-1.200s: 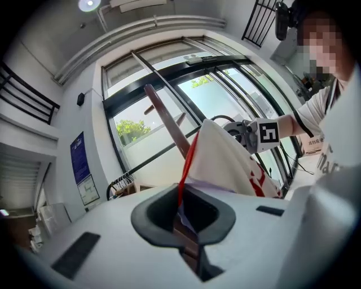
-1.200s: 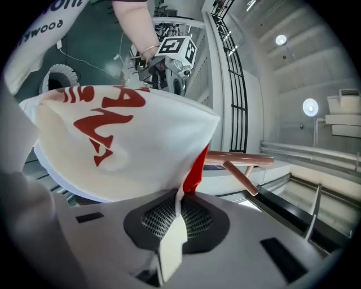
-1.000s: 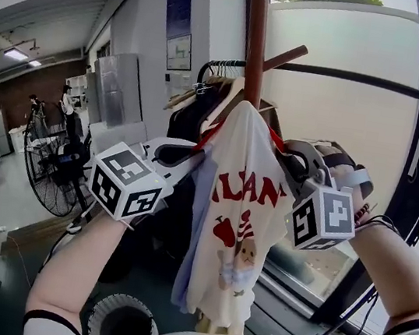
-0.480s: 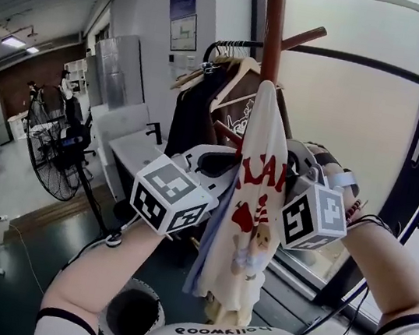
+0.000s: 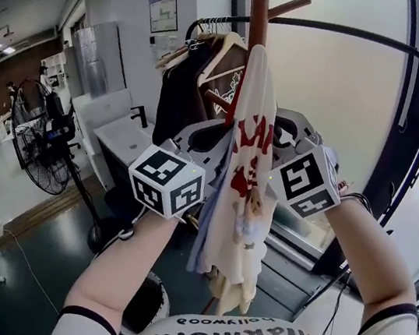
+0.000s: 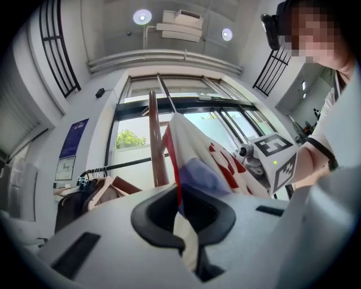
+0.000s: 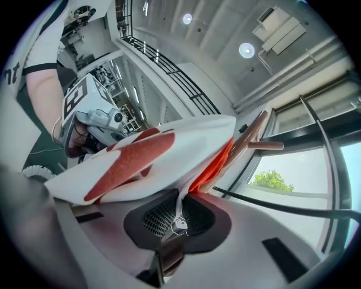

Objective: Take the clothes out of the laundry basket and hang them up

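The white T-shirt (image 5: 240,207) is clamped at its upper edge by the closed fingers of the left gripper (image 6: 189,251) and of the right gripper (image 7: 169,248); the wooden pole (image 5: 258,9) is seen just beyond both pairs of fingers; the cloth is draped below them.

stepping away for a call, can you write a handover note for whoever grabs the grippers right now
Left gripper: shut on the white t-shirt.
Right gripper: shut on the same t-shirt.
T-shirt hangs bunched against the wooden stand pole; the clothes rack behind carries garments on hangers.
Laundry basket sits on the floor below; contents not visible.
Done: t-shirt is out of the basket, up at the stand.
Left: secure it on the stand, release, return to the basket.
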